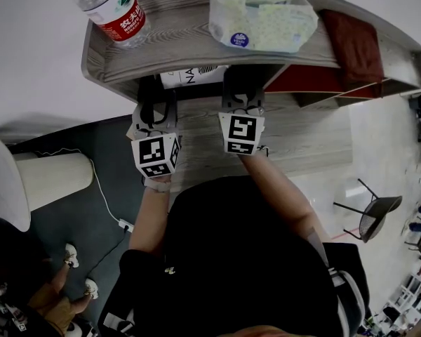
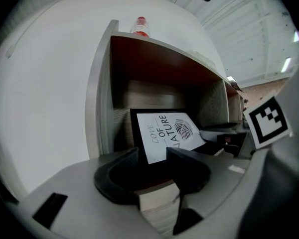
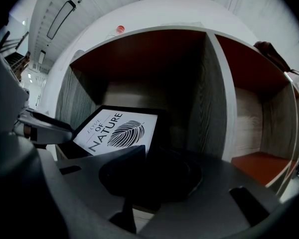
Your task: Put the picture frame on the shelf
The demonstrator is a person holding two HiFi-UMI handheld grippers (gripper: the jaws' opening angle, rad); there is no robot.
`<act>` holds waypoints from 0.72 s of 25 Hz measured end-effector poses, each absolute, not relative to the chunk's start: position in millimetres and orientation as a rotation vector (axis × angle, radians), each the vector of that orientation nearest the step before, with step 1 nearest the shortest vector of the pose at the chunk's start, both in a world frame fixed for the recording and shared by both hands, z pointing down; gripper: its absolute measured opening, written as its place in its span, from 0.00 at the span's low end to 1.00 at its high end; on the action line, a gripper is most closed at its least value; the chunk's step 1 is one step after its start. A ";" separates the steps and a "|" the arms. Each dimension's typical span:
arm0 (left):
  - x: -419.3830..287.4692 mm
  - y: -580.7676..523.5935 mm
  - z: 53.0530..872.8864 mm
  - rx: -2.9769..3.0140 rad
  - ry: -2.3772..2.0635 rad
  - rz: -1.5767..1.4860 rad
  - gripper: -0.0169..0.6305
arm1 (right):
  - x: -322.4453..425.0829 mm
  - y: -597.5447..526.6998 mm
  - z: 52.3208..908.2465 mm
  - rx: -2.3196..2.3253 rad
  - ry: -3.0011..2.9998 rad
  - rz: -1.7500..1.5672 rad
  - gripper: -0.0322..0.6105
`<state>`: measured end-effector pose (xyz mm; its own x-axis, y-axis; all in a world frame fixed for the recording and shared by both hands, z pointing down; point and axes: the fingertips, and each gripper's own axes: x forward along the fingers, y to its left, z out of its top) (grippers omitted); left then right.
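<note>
Left tongs and right tongs both clamp the black-framed leaf print; released this tilted, it may topple.

water bottle sat at left corner of shelf top, wipes pack mid, dark red cloth near right edge; chair on floor.

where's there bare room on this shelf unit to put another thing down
Free: the right compartment, past the divider, and the shelf top between water bottle and wipes pack. Crowded: the left compartment, where the picture frame, left gripper and right gripper sit.
</note>
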<state>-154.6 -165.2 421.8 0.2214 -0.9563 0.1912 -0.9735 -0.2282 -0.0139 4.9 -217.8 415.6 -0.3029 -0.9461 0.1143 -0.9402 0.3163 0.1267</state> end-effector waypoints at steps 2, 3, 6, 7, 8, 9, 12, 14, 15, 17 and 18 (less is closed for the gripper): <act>-148.6 -161.5 423.1 2.410 -1.860 0.306 0.30 | 4.7 -217.9 416.0 1.741 -2.403 -0.056 0.17; -145.7 -160.1 424.4 2.427 -1.845 0.331 0.30 | 4.4 -217.9 416.2 1.738 -2.400 -0.057 0.17; -139.2 -156.1 430.0 2.458 -1.803 0.389 0.24 | 3.3 -218.3 417.0 1.727 -2.390 -0.057 0.17; -136.6 -154.7 431.6 2.469 -1.786 0.408 0.19 | 3.1 -218.6 417.2 1.724 -2.387 -0.055 0.17; -133.8 -153.6 433.1 2.477 -1.766 0.421 0.14 | 3.1 -218.8 417.4 1.723 -2.385 -0.053 0.17; -131.1 -153.2 434.9 2.481 -1.743 0.421 0.10 | 3.1 -219.0 417.4 1.721 -2.384 -0.051 0.17; -128.1 -156.1 438.2 2.462 -1.693 0.399 0.09 | 3.1 -219.1 417.7 1.714 -2.381 -0.040 0.17; -129.3 -159.6 439.6 2.447 -1.685 0.407 0.09 | 2.7 -219.0 417.9 1.703 -2.372 -0.043 0.17; -130.0 -161.5 440.4 2.442 -1.685 0.419 0.09 | 2.4 -219.2 417.9 1.694 -2.365 -0.049 0.17; -131.7 -164.5 441.4 2.434 -1.687 0.446 0.06 | 1.8 -219.7 417.9 1.678 -2.347 -0.058 0.18; -132.2 -165.5 441.2 2.433 -1.686 0.458 0.05 | 1.3 -220.0 417.7 1.670 -2.337 -0.062 0.18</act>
<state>-132.2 -165.5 441.2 0.3233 -0.8872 0.3292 -0.9318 -0.3591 -0.0529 1.3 -220.0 417.7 -0.3005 -0.9344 0.1912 -0.9229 0.3355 0.1890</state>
